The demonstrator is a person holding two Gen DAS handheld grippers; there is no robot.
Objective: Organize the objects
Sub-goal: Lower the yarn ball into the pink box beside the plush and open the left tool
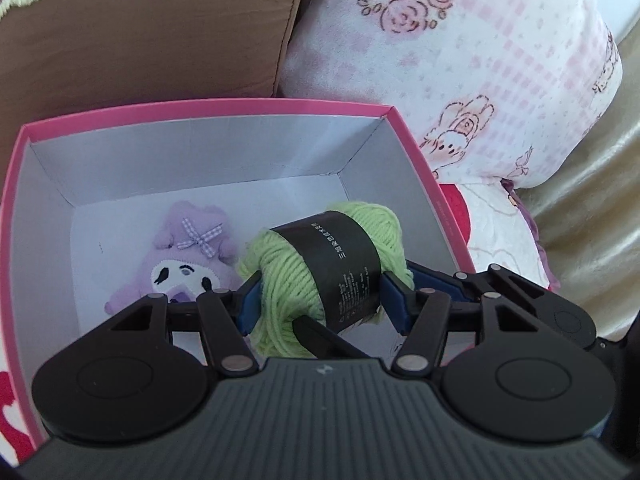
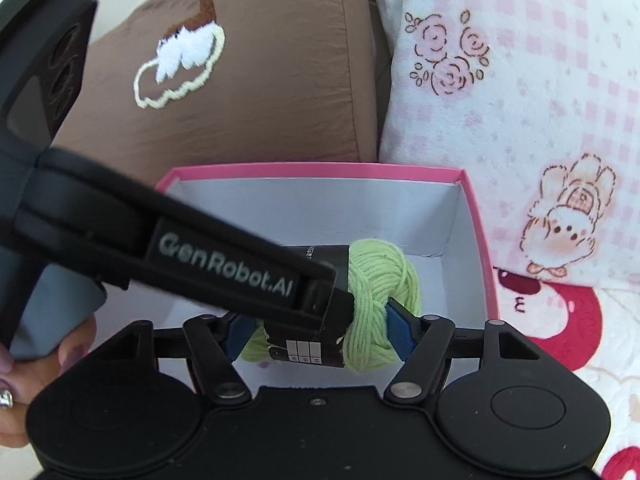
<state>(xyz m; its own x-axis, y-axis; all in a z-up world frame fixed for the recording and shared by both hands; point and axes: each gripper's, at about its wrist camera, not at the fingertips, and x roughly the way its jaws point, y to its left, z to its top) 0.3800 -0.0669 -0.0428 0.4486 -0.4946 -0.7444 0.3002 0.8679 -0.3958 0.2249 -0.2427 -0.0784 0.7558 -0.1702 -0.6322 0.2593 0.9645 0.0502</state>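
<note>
Left hand-held gripper (image 1: 320, 300) and right hand-held gripper (image 2: 320, 328) both seemingly clamp the green yarn skein (image 1: 320, 264) over pink box (image 1: 200, 106).

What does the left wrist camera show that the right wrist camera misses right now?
Only the left wrist view shows the purple plush toy lying on the box floor. Only the right wrist view shows the left gripper's body crossing the frame and the brown pillow's embroidered patch. Both show the green yarn ball over the pink box, with the blue pads of the left gripper and right gripper around it.
</note>
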